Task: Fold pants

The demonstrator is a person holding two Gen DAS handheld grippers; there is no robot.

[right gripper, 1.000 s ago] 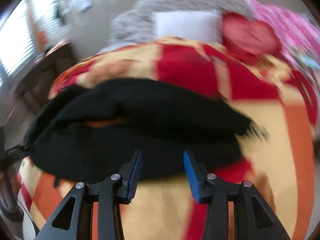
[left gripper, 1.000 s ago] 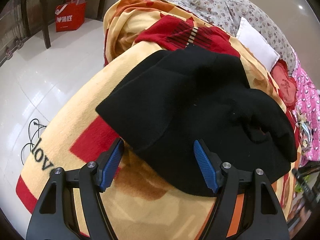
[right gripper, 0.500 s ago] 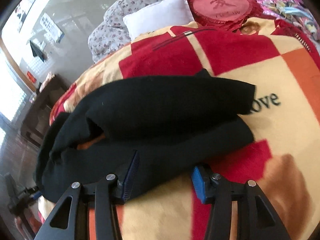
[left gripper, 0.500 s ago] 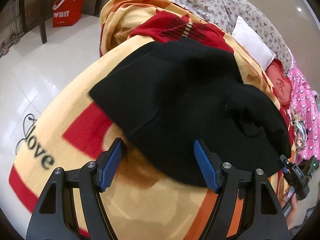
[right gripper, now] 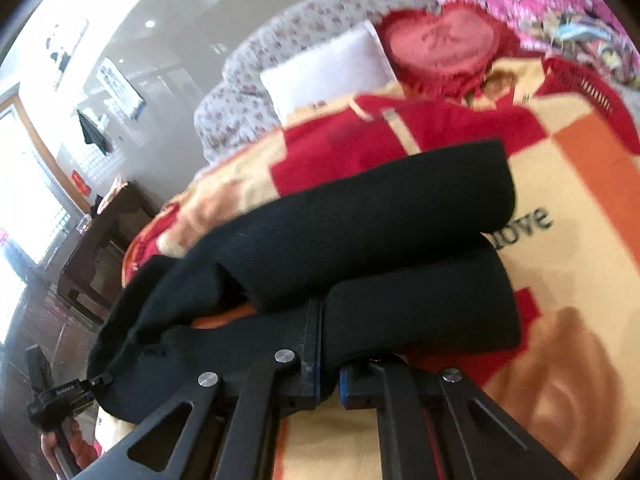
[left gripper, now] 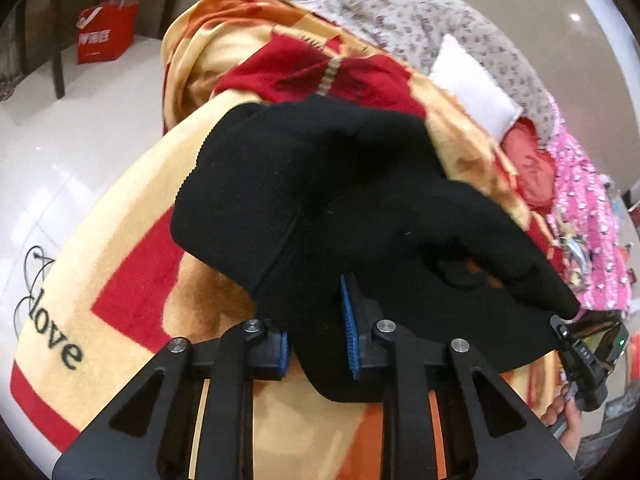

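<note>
Right now I am looking down my left gripper (left gripper: 316, 336) at the black pants (left gripper: 320, 208), which lie bunched on a yellow, red and orange blanket (left gripper: 132, 264) printed with the word "love". Its jaws are closing, and a fold of the black cloth sits between the blue pads (left gripper: 350, 332), which press on it from both sides at about 6 o'clock in that view. From the pinched edge the pants spread upward toward 12 o'clock and trail off toward 3 o'clock, where the other gripper's body shows at the garment's far end with a person's fingers (left gripper: 560, 412) around its handle.

My right gripper (right gripper: 326, 376) has its fingers pressed together on the near edge of the same pants (right gripper: 360, 232), the cloth caught between them at roughly 6 o'clock in its view (the picture is a little blurred, yet the pinch is plain). From here the pants read as two thick black rolls lying one behind the other, running from 9 o'clock to 3 o'clock across the blanket (right gripper: 560, 184). At 8 o'clock the left gripper's handle shows in a hand (right gripper: 56, 452).

Past the blanket, toward 1 o'clock in the left view, lie a white pillow (left gripper: 472, 84), a flowered cover (left gripper: 420, 20) and pink bedding (left gripper: 588, 216). A red paper bag (left gripper: 106, 34) stands on the pale floor at 11 o'clock beside a dark chair leg (left gripper: 58, 52). In the right view a red heart-shaped cushion (right gripper: 444, 46) sits at 1 o'clock.
</note>
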